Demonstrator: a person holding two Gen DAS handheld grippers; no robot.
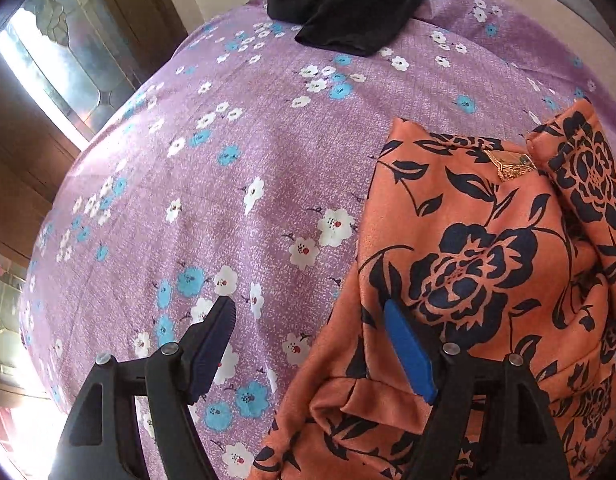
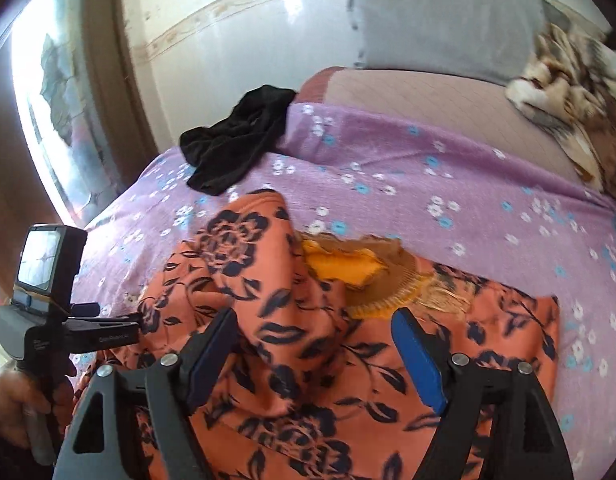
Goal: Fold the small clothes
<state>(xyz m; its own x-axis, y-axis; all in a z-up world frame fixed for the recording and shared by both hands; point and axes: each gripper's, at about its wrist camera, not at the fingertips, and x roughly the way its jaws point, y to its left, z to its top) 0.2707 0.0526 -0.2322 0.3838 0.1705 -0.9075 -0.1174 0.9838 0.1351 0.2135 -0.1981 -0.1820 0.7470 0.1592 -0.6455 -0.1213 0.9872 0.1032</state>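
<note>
From the left wrist camera, the left gripper (image 1: 308, 320) stood with its fingers spread wide, grasping nothing. The orange flowered garment (image 1: 488, 280) lay on the purple bedspread (image 1: 247, 160) from 3 to 6 o'clock, under the right finger only. A black garment (image 1: 348, 4) lay at 12 o'clock.

From the right wrist camera, the right gripper (image 2: 314, 330) was likewise released, hanging above the orange garment (image 2: 308, 360), whose yellow-lined neckline (image 2: 348, 272) lay just past the fingertips. The black garment (image 2: 235, 140) lay at 11 o'clock. The left gripper (image 2: 127, 324) showed at 9 o'clock.
</note>
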